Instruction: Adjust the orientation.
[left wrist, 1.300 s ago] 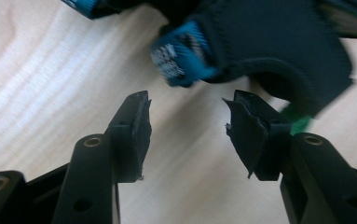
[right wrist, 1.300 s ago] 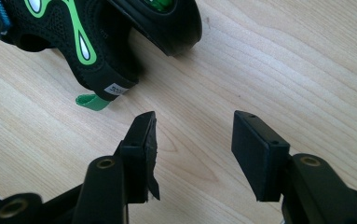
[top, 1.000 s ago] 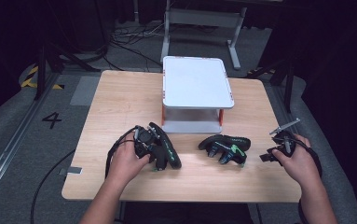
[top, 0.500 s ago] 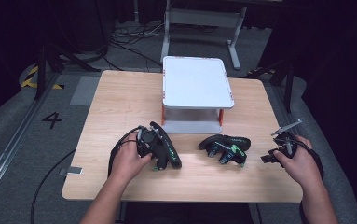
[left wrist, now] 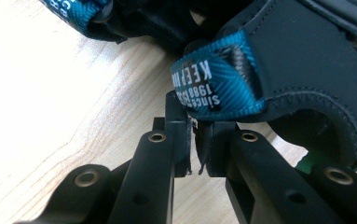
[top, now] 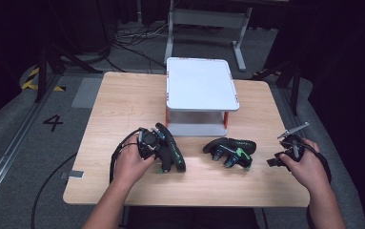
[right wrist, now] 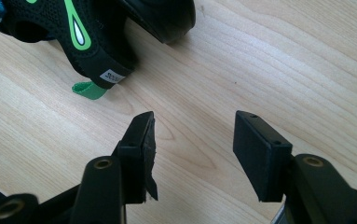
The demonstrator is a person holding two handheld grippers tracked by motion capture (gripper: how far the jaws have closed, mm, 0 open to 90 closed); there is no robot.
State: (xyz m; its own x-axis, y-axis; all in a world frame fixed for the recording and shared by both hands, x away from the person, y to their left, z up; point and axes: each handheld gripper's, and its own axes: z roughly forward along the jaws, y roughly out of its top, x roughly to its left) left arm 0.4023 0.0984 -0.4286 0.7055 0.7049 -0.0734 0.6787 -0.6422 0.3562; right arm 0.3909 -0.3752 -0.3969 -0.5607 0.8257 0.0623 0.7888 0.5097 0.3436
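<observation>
Between my left gripper's (left wrist: 193,151) fingers, which just squeezed together, the blue strap (left wrist: 218,77) looks pinched, so I can lift that sandal (top: 170,148).

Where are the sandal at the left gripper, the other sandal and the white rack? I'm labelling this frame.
left sandal (top: 171,149), high view, on its black sole edge.
right sandal (top: 230,149), high view, on its black upper with green trim.
white rack (top: 200,85), high view, on its bare top shelf.
</observation>
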